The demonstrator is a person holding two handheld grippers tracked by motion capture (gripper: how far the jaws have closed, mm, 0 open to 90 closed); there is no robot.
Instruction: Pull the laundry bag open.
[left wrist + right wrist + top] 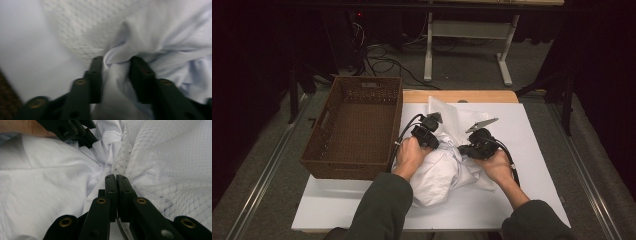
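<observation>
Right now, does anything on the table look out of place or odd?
Nothing looks damaged or spilled. The white garment lies crumpled in a heap against a mesh bag, not flat, and the wicker basket overhangs the table's left edge.

Your white-topped table (537, 165) carries a brown wicker basket (354, 127) and, just right of the basket, the crumpled white cloth (439, 172).

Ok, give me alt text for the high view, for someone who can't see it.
A person's two hands work tongs, left and right, into a crumpled white garment beside a white mesh bag on a white table. A brown wicker basket stands at the left.
</observation>
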